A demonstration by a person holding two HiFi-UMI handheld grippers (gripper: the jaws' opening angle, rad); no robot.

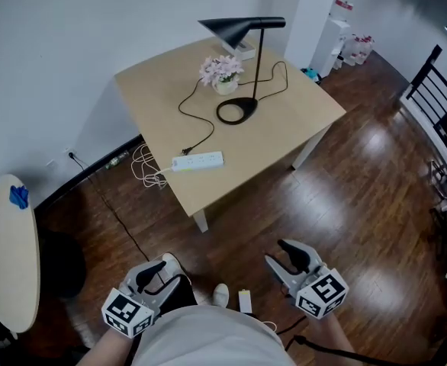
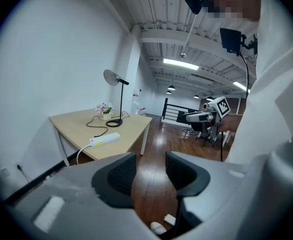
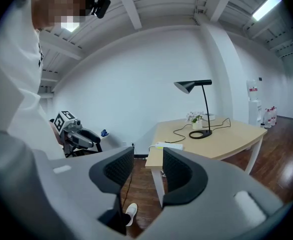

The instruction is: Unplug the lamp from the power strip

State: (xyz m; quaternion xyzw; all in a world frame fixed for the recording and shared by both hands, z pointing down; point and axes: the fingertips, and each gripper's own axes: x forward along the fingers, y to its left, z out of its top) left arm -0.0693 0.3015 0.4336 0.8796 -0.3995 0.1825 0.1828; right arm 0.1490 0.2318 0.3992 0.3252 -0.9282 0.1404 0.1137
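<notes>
A black desk lamp (image 1: 242, 52) stands on the wooden table (image 1: 284, 136), with its ring base (image 1: 236, 110) near the middle. Its black cord runs to a plug (image 1: 187, 151) in the white power strip (image 1: 197, 161) by the table's front left edge. Both grippers hang low over the floor, well short of the table. My left gripper (image 1: 156, 271) is open and empty. My right gripper (image 1: 278, 252) is open and empty too. The left gripper view shows the strip (image 2: 105, 139) far ahead beyond the left gripper (image 2: 150, 171). In the right gripper view the strip (image 3: 169, 145) lies past the right gripper (image 3: 147, 166).
A pot of pink flowers (image 1: 222, 73) stands beside the lamp. The strip's white cable drops off the table toward a wall socket (image 1: 71, 155). A round side table (image 1: 6, 250) with a blue object is at the left. Black railings (image 1: 445, 128) stand at the right on the dark wooden floor.
</notes>
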